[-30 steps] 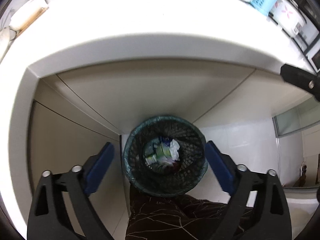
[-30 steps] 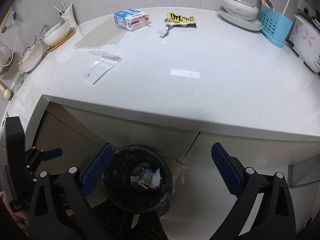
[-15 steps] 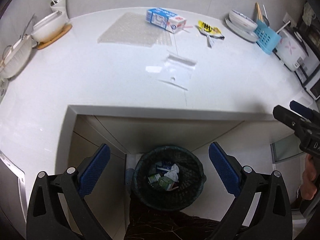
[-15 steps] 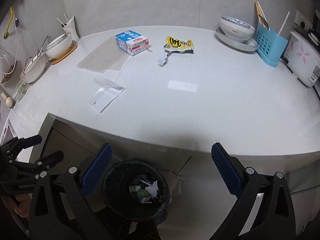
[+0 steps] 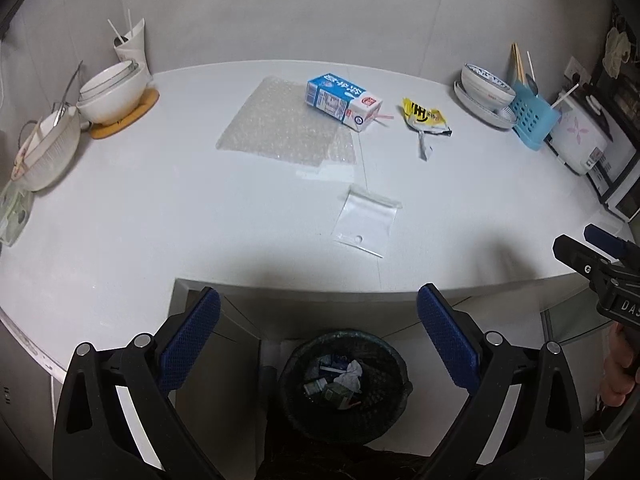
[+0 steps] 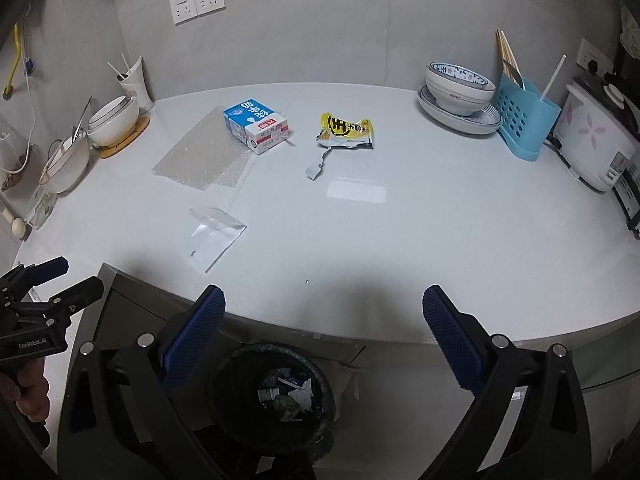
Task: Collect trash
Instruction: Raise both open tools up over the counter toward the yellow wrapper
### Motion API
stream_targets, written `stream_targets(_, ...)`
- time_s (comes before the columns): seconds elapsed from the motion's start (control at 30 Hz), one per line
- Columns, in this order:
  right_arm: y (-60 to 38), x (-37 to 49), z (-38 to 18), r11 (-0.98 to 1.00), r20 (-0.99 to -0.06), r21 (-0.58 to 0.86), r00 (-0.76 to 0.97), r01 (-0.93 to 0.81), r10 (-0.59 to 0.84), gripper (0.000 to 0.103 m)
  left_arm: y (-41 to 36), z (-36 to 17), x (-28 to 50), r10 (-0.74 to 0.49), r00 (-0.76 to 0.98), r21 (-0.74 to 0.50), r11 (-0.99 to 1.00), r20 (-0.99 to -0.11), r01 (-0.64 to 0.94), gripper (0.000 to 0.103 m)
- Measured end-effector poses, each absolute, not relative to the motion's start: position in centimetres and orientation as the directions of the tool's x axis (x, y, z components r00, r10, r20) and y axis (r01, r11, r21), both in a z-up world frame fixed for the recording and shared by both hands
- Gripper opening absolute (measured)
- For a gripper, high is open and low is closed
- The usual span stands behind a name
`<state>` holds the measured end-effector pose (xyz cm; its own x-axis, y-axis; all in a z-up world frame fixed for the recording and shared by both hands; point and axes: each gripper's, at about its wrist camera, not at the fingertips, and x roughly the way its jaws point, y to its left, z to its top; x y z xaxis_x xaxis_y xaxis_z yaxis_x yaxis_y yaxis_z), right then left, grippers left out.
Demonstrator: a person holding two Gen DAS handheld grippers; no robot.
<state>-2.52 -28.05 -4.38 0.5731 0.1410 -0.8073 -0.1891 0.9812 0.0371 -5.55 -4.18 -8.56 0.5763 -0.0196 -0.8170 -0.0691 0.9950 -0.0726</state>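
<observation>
Left gripper [image 5: 318, 344]: blue-padded fingers [image 5: 190, 340] are standing wide apart, gripping nothing, hovering at the bench [image 5: 160, 216] edge. Right gripper [image 6: 323, 340]: fingers [image 6: 450, 344] are likewise spread wide with nothing between them. Directly below both, on the floor under the bench overhang, a dark mesh trash bin [image 5: 344, 384] is sitting upright, already holding crumpled paper and small cartons. Trash lying on the bench: clear zip bag [image 5: 366, 220] nearest the front edge; bubble wrap sheet [image 5: 286, 124] farther back; blue-and-white milk carton [image 5: 344, 100] lying on its side, touching the sheet's far right corner; torn yellow snack wrapper [image 5: 424, 118] just right of the carton. Bowls [image 5: 112, 90] are sitting at far left; a blue utensil caddy [image 5: 534, 118] and rice cooker [image 5: 580, 140] at far right.
</observation>
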Motion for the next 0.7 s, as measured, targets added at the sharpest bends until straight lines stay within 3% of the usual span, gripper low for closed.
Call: stream_targets(0.7, -26.4, 3.8, -2.1, 0.987, -0.796, 0.043, 0.592, -0.155, 0.128, 0.095, -0.6, -4.7, 2.1, -0.001, 0.607, -0.055, 0.996, -0.795, -0.071, 0.096)
